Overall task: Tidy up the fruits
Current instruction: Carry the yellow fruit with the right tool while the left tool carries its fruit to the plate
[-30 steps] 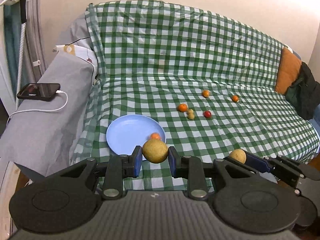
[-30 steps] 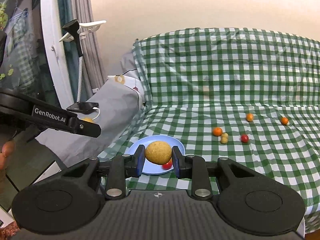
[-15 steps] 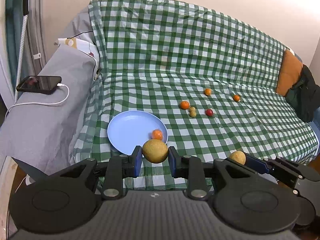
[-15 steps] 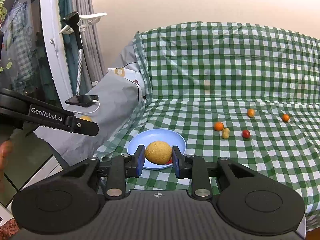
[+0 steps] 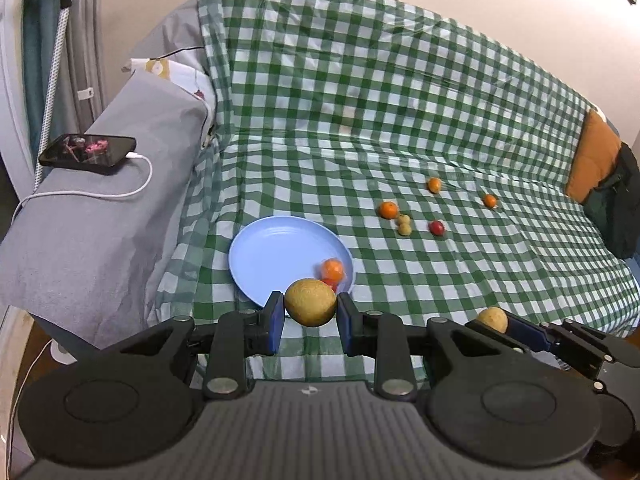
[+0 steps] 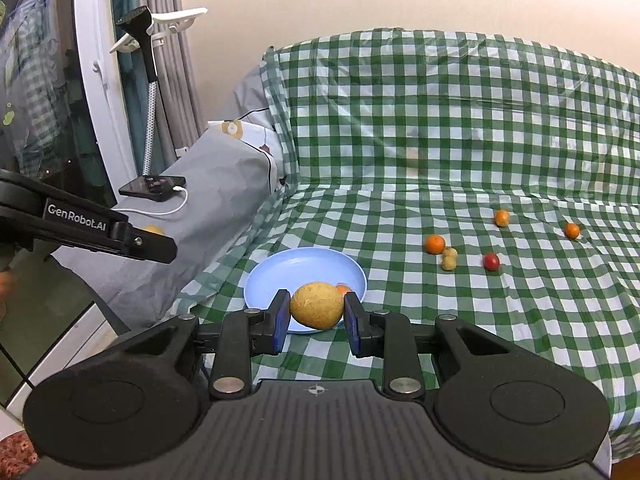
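Left claw (image 5: 310, 316): blue pads clamped on a yellow pear (image 5: 310, 302), level, over the near rim of the blue plate (image 5: 272, 256). Right claw (image 6: 317, 322): clamped on a second yellow pear (image 6: 317, 305), same pose, above the plate's near edge. Plate holds an orange fruit (image 5: 333, 269). Farther right, loose small fruits (image 5: 404, 224) lie on the checked sofa cover (image 5: 480, 264).

Green-checked sofa (image 5: 360, 128) carries blue plate (image 5: 264, 256) and scattered small fruits (image 5: 404, 220).
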Demonstrator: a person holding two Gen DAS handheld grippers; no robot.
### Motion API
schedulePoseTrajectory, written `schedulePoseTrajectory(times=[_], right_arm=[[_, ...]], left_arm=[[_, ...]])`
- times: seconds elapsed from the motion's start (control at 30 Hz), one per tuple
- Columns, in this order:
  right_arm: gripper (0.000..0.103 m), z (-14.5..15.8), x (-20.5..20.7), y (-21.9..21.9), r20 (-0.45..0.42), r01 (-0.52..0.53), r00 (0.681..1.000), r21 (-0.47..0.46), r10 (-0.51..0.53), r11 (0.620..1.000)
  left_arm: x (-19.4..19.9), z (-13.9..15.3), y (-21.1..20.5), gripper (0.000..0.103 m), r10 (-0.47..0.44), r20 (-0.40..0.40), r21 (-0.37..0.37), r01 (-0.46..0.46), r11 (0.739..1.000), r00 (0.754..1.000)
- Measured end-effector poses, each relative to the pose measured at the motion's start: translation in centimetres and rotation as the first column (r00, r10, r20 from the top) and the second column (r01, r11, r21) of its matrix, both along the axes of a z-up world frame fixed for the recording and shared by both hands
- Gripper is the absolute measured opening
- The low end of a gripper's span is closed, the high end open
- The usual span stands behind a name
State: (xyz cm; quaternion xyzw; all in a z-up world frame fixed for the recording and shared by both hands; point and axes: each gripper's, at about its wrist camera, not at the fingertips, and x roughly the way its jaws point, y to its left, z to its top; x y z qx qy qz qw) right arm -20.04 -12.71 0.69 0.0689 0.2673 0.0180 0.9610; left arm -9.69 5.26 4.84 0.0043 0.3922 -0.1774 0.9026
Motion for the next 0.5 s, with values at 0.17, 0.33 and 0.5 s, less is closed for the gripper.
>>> schedulePoseTrajectory(times=[0.17,0.33,0.5], right_arm=[[0.030,-0.4,1.7,-0.1,-0.016,-0.003,1.000,-0.002,0.003,1.000],[0.030,-1.1,3.9,-0.4,-0.039,-0.009,0.999,-0.006,0.008,1.000],[0.030,-2.3,6.7,-0.9,-0.083,-0.014,0.996,-0.018,0.013,1.000]], left_arm=[[1.8,-0.6,0.4,0.031,0.016,-0.027,0.004,-0.016,1.000,1.000],[4.1,-1.8,0.4,0.031,0.027,-0.057,0.014,-0.026,1.000,0.998],[6.7,-3.0,-0.2,0.031,0.026,-0.065,0.038,-0.023,0.999,0.998]])
